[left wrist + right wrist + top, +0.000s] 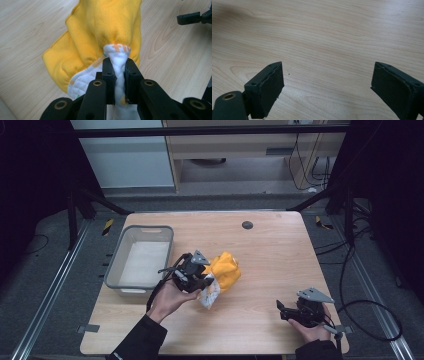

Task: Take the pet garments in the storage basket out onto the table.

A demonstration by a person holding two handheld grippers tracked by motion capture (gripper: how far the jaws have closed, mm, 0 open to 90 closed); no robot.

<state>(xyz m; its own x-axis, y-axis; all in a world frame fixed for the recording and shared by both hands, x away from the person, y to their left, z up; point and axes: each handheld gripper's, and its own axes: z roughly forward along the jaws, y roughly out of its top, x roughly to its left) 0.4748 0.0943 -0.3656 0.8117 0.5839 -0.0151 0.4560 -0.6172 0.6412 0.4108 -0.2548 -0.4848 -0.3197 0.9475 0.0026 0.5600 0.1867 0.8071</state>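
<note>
A yellow cloth (226, 270) with a white patterned lining (211, 295) lies bunched near the middle of the wooden table. My left gripper (204, 282) is shut on it, and the left gripper view has the white lining (120, 65) pinched between the two jaws while the yellow cloth (100, 32) spreads out beyond them onto the table. My right gripper (281, 310) rests low at the table's front right, apart from the cloth. Its jaws stand wide open over bare wood in the right gripper view (327, 82), with nothing between them.
A grey plastic bin (116, 270) stands at the table's left side, just left of my left hand. A small dark round disc (247, 225) sits near the far edge. Cables (370, 315) trail on the floor to the right of the table.
</note>
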